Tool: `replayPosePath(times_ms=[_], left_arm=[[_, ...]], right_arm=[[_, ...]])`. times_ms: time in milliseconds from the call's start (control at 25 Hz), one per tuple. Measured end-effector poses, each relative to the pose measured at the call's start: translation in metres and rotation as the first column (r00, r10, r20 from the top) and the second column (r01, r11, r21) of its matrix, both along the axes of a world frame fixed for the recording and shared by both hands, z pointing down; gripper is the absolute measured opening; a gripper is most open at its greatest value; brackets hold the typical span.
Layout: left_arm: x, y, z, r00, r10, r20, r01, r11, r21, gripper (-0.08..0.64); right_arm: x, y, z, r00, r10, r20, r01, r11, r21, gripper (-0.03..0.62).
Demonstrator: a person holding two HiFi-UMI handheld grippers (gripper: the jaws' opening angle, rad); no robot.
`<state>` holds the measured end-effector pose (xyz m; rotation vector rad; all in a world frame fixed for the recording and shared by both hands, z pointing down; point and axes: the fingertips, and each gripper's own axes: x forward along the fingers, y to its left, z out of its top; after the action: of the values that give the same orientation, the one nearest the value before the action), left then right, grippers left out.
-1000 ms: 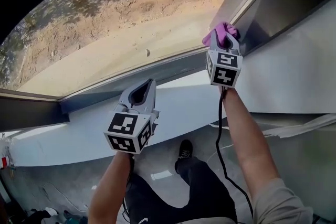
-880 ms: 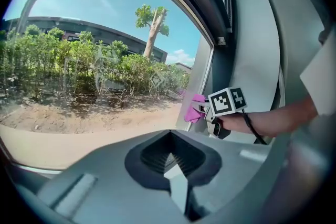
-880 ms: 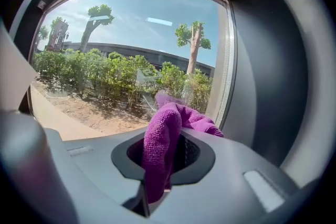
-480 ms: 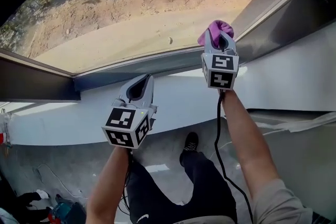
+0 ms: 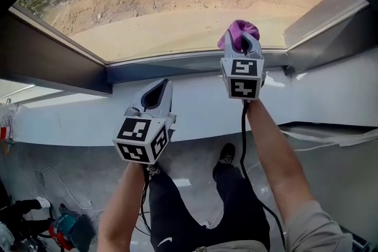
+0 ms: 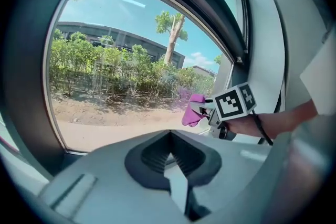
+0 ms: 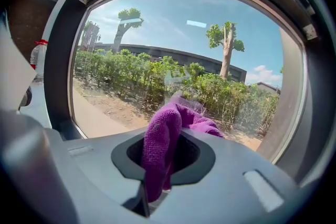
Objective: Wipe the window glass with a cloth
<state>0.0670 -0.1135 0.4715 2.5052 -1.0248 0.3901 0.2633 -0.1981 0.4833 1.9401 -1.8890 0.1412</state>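
Big window glass [image 5: 177, 15] over a sandy yard. Right gripper [image 5: 242, 41] clamps a purple cloth [image 5: 238, 28] at its lower edge, looks mid-wipe. Left gripper [image 5: 160, 87] is closed and empty. Next it needs a sweep across.

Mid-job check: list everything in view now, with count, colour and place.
window glass: one, clear, above the sill
window frame: one, dark, around the glass
sill: one, white, below the frame
cloth: one, purple, in the right tongs, by the glass's lower edge
cable: one, black, hanging below the right tongs
floor item: one, red and teal, lower left
legs: two, dark trousers, below
left tongs: one, grey, shut, empty, before the sill
right tongs: one, grey, shut on the cloth
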Motion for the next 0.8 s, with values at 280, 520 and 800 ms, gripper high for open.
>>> replayPosePath(times_ms=[280,520,800], left_arm=[[-0.060,-0.006,-0.003,0.998,-0.057,-0.005,0.057,0.998,0.000,0.000],[-0.110,-0.006,-0.001,0.995,-0.098,0.002,0.098,0.995,-0.009,0.000],[-0.161,-0.009,0.000,0.991,-0.134,0.008,0.134,0.991,-0.020,0.000]], right_arm=[[-0.076,-0.014,0.001,0.998,-0.065,0.011,0.065,0.998,-0.022,0.078],[-0.142,-0.026,0.000,0.991,-0.132,0.018,0.132,0.991,-0.022,0.078],[-0.214,-0.039,-0.002,0.979,-0.200,0.033,0.201,0.979,-0.021,0.078]])
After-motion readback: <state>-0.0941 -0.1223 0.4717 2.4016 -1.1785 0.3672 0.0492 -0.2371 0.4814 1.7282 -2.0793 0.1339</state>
